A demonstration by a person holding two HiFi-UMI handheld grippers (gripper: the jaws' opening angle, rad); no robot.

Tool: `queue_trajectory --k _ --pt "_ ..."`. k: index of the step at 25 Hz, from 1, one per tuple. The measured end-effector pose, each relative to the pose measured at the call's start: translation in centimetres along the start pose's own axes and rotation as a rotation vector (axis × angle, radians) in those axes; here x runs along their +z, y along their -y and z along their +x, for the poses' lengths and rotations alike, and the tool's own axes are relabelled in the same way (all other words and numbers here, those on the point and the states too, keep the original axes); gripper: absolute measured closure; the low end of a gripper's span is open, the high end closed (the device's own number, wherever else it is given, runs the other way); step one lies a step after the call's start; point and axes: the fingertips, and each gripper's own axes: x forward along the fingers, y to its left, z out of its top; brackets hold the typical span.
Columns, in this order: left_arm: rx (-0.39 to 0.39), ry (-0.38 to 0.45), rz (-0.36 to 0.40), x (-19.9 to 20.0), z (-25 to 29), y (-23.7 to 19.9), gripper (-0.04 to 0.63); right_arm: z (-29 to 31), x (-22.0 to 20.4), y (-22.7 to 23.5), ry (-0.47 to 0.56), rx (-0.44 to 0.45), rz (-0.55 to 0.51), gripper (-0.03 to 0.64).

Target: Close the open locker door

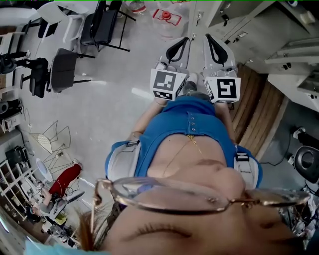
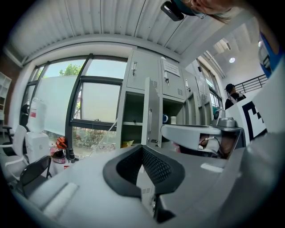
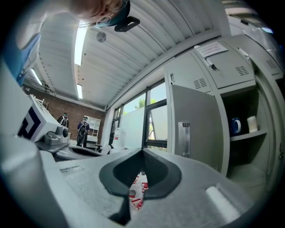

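The grey locker stands ahead of me with its door (image 3: 196, 129) swung open; a vertical handle (image 3: 184, 139) sits on the door's face. In the left gripper view the same door (image 2: 151, 113) shows edge-on beside the open compartment (image 2: 133, 120). On the inner shelf stand a blue mug (image 3: 236, 125) and a white cup (image 3: 252, 123). My left gripper (image 2: 143, 148) and right gripper (image 3: 142, 151) are both shut with nothing between their jaws. In the head view the left gripper (image 1: 184, 41) and right gripper (image 1: 209, 38) are held side by side, short of the lockers (image 1: 249, 25), touching nothing.
Black chairs (image 1: 65, 69) and a white chair (image 1: 55, 15) stand on the floor to the left. A water jug (image 1: 168, 19) sits ahead near the lockers. Wooden boards (image 1: 259, 114) lie at the right. Two people (image 3: 83, 130) stand far off by a brick wall.
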Motion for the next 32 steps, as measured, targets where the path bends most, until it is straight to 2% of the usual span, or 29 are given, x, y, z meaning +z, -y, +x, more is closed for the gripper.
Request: queue_trajectory --k 5,15,17,19,24,27,32 --pt "0.011 0.010 0.033 0.9 3.4 -0.5 0.600 1.8 0.6 3.8 0.005 -0.005 0.001 0.615" --pt "0.019 0.018 0.025 0.7 7.6 -0.6 0.600 3.8 -0.4 9.3 0.002 0.000 -0.005 0.615" --pt "0.024 0.012 0.029 0.4 8.3 -0.8 0.600 4.2 -0.5 9.8 -0.002 0.017 0.003 0.610" --pt "0.029 0.006 0.020 0.5 8.8 -1.1 0.600 4.6 -0.5 10.0 -0.004 0.041 0.014 0.548" --pt "0.048 0.005 0.018 0.8 9.5 -2.5 0.600 5.5 -0.5 10.4 -0.014 0.087 0.013 0.511" --pt "0.048 0.007 0.024 0.5 10.3 -3.6 0.600 6.4 -0.1 10.4 0.001 0.106 -0.018 0.498" --pt "-0.004 -0.008 -0.003 0.5 11.9 -4.1 0.600 7.9 0.0 10.6 0.007 0.133 0.019 0.496"
